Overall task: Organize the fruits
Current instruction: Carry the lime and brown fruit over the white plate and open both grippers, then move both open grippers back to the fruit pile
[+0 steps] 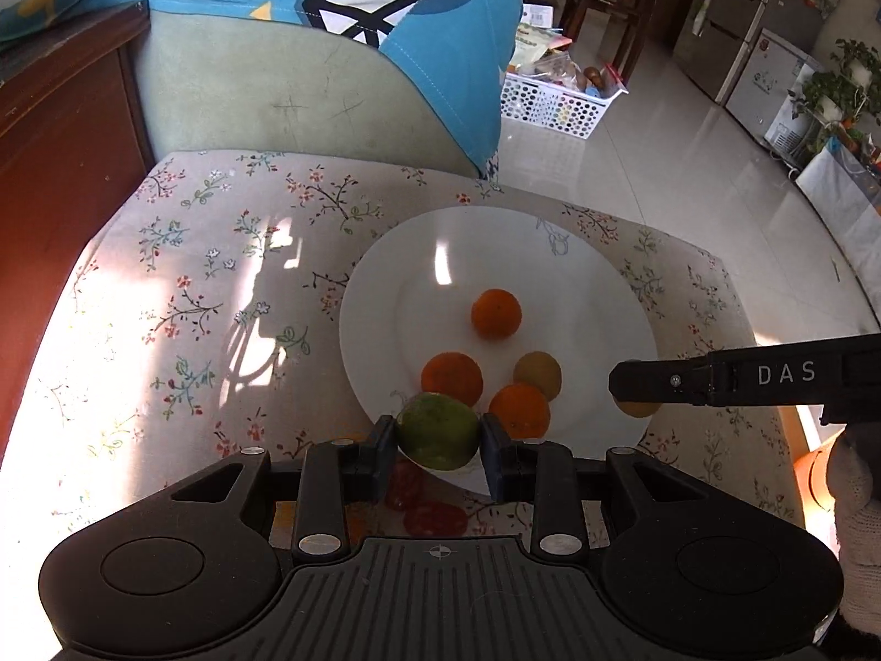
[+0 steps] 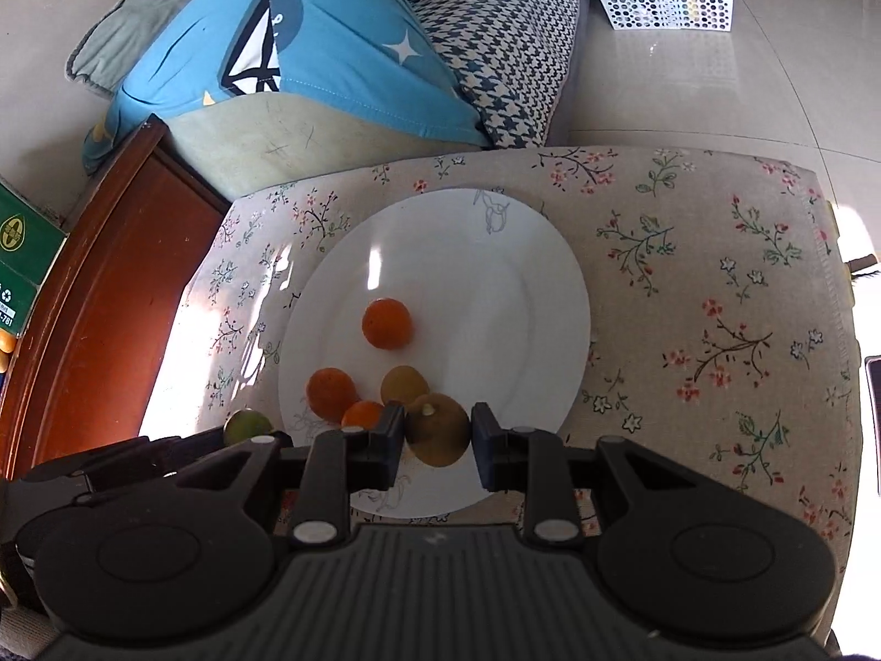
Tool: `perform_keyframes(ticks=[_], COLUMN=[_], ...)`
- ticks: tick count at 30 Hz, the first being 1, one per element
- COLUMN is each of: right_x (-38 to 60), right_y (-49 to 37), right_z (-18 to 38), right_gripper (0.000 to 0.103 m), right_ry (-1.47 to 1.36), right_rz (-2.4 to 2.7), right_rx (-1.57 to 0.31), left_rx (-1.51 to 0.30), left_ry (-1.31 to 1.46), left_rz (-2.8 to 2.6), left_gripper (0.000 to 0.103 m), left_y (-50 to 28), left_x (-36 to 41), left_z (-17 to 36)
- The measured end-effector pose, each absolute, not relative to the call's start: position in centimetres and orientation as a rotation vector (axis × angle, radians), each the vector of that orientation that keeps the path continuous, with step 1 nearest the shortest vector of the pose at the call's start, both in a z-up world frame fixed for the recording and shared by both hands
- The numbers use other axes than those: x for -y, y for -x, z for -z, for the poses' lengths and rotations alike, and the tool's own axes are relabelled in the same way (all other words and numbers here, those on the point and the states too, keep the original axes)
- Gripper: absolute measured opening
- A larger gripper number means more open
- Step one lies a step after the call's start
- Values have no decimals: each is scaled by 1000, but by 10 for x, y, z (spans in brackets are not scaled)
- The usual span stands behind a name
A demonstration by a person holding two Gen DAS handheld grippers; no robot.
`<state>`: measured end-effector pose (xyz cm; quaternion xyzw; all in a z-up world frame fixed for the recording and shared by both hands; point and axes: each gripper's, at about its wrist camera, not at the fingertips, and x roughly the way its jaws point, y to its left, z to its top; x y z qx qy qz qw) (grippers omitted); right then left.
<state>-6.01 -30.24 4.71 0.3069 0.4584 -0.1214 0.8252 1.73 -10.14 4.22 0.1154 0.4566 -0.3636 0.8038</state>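
A counter under a beige floral cloth [image 2: 688, 286] carries a round white ceramic plate [image 2: 495, 286] with three small orange mandarins [image 1: 496, 313] and one yellow-brown fruit [image 1: 538, 373] on it. The left tongs [image 1: 438, 438] clamp a green round citrus [image 1: 438, 429] above the plate's near rim. The right tongs [image 2: 439, 435] pinch a brown-yellow round fruit [image 2: 438, 429] over the plate. Both fruits look light, firm and smooth-skinned, likely to roll; gripping across the widest middle seems safest.
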Motion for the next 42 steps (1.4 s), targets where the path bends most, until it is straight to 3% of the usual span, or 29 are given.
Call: perform_keyframes(ticks=[8, 13, 16, 22, 42], right_x=[304, 301, 298, 284, 219], right_y=[59, 59, 60, 59, 50], right_z=[-48, -51, -52, -55, -40], right_gripper=[30, 30, 30, 31, 31], right_ry=[-644, -639, -636, -609, -450], right_rz=[296, 278, 263, 196, -30], right_rx=[-953, -948, -949, -958, -1043], left_rx=[-992, -984, -973, -942, -1037], left_ry=[-229, -207, -195, -172, -199], left_rz=[756, 740, 727, 723, 535], left_gripper=[30, 35, 55, 67, 70], left_y=[-44, -49, -49, -47, -30], left_x=[117, 119, 117, 105, 36], left_z=[-39, -43, -50, -70, -62])
